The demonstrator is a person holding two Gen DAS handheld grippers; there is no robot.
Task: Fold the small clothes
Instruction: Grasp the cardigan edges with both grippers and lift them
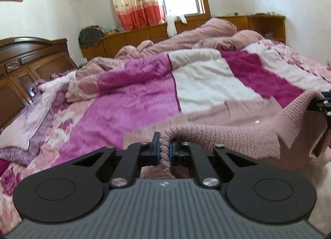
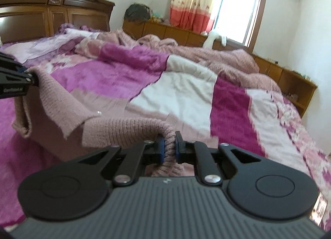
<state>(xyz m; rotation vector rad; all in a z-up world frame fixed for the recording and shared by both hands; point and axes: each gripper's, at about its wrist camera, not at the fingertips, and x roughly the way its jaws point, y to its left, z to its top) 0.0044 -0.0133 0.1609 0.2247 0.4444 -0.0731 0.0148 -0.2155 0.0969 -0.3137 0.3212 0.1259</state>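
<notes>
Close wrist views, probably sharing bed (image 1: pixel 144 98)

At the left edge of the right wrist view, white lettering stands on the black arm of the left tongs (image 2: pixel 31 78); it is blurred and cannot be read with certainty.
</notes>
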